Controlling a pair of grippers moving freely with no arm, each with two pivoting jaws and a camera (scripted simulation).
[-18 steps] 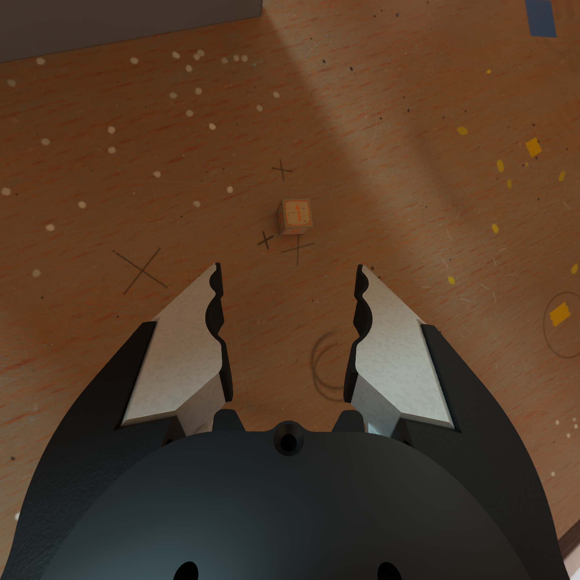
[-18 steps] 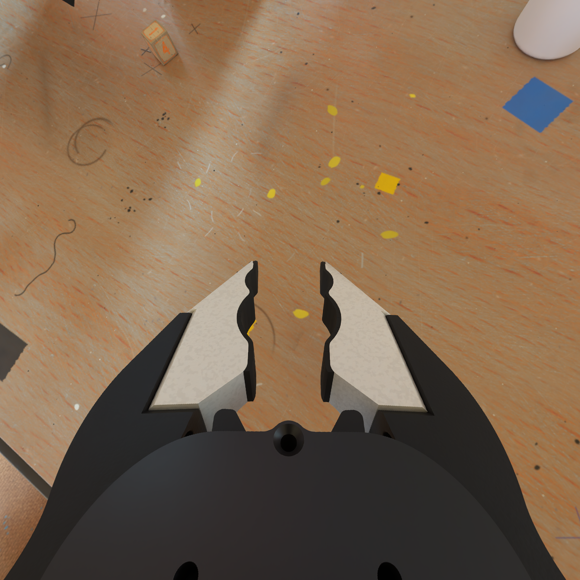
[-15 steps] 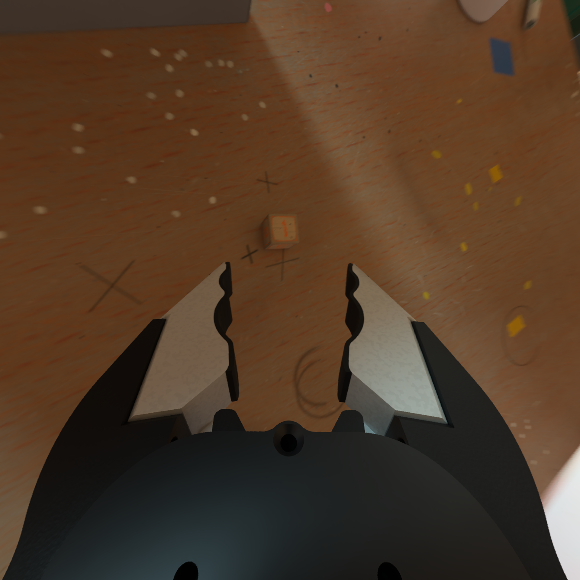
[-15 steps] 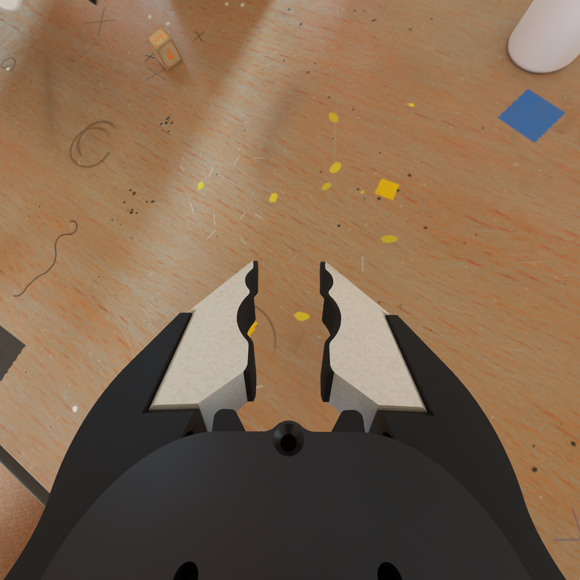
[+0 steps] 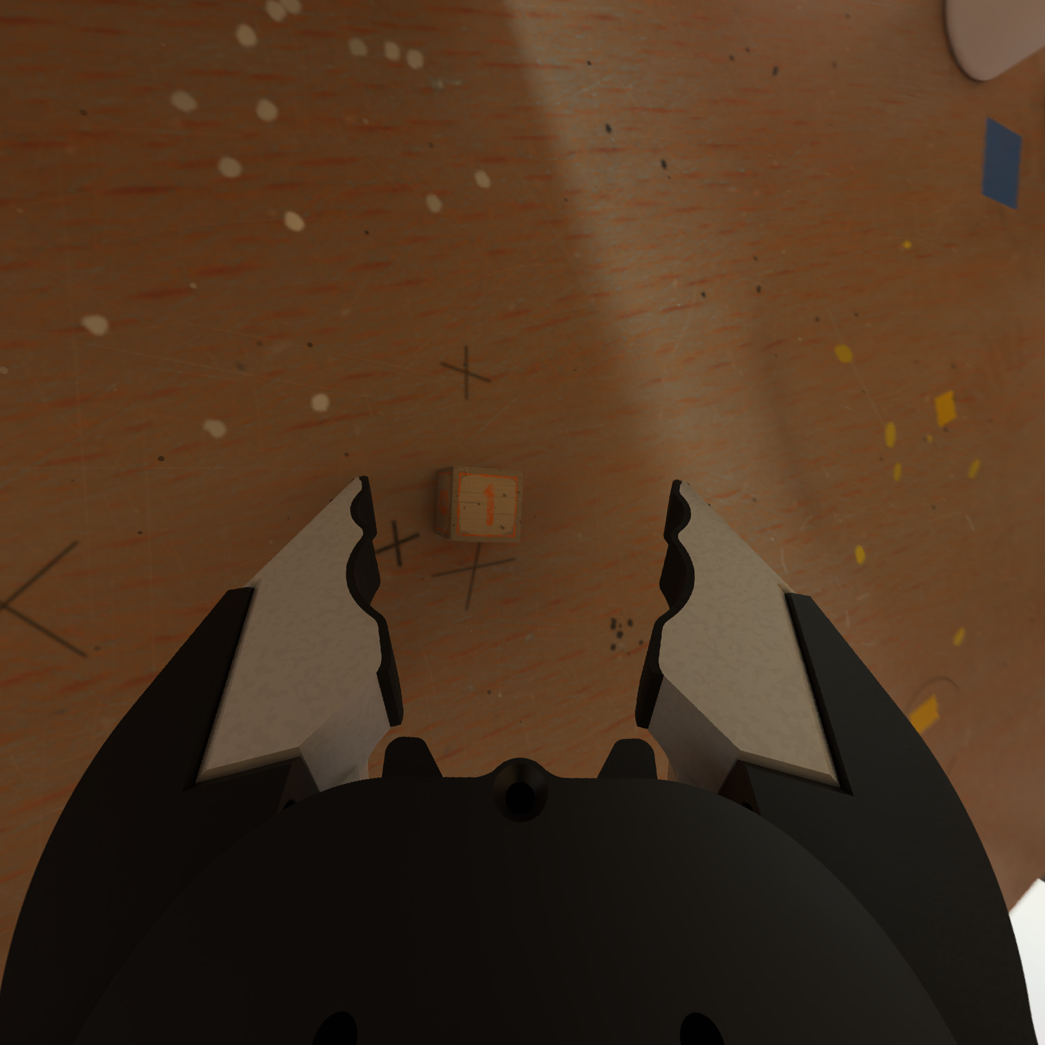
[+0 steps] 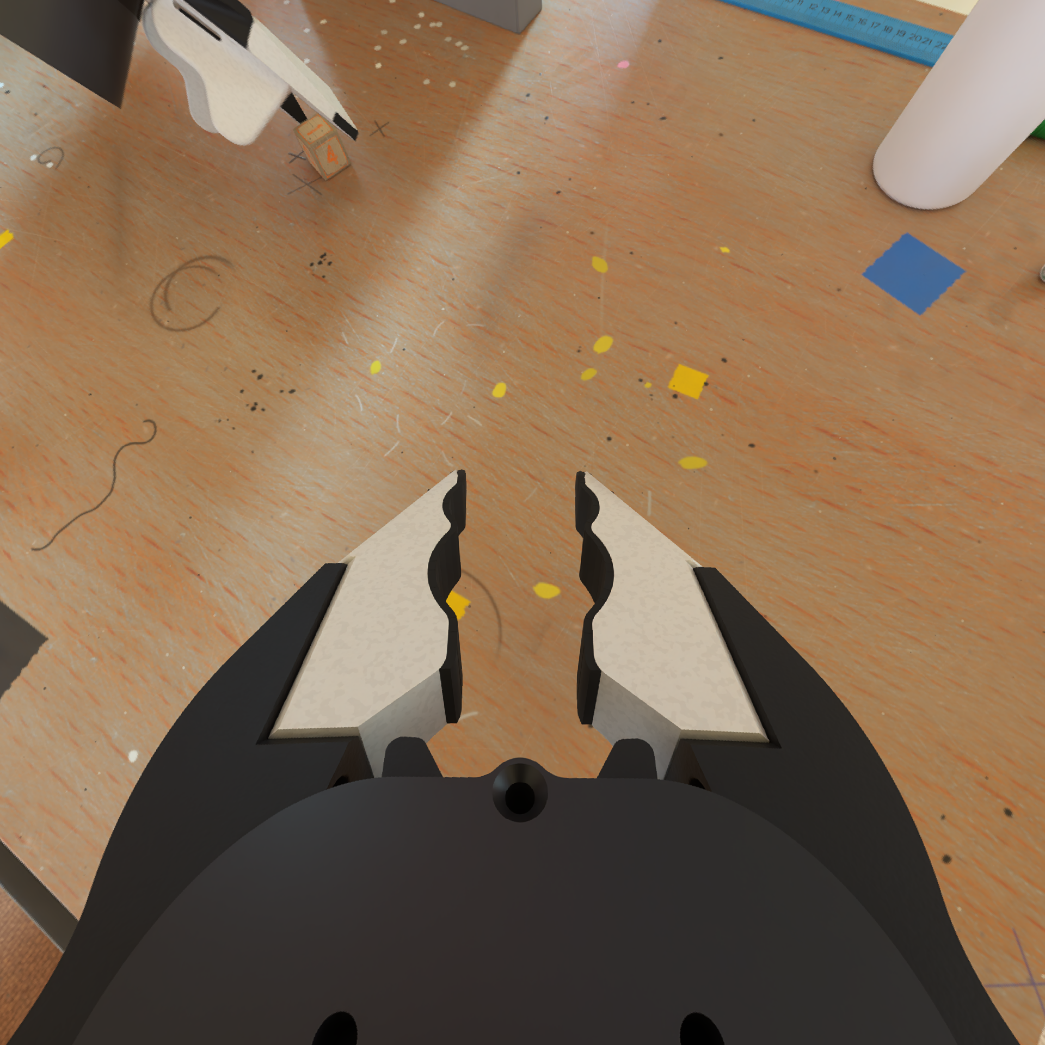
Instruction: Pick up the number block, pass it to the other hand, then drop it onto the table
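Note:
The number block (image 5: 479, 504) is a small wooden cube with orange markings, resting on the wooden table (image 5: 678, 339). My left gripper (image 5: 519, 479) is open, its fingertips level with the block, which sits between them nearer the left finger without touching. In the right wrist view the block (image 6: 322, 148) lies far at the upper left, with the left gripper (image 6: 319, 116) coming down over it. My right gripper (image 6: 519, 472) is open and empty, hovering over the table well away from the block.
A white cylinder (image 6: 961, 113) stands at the far right, with a blue ruler (image 6: 848, 25) behind it and a grey box (image 6: 497, 11) at the back. A blue patch (image 6: 913, 273), yellow flecks and pencil marks dot the table. The table's edge (image 6: 28, 899) runs at lower left.
My left gripper has moved forward and down to the block and opened wider, so the block now lies between its fingertips. My right gripper has drawn back slightly, jaws unchanged.

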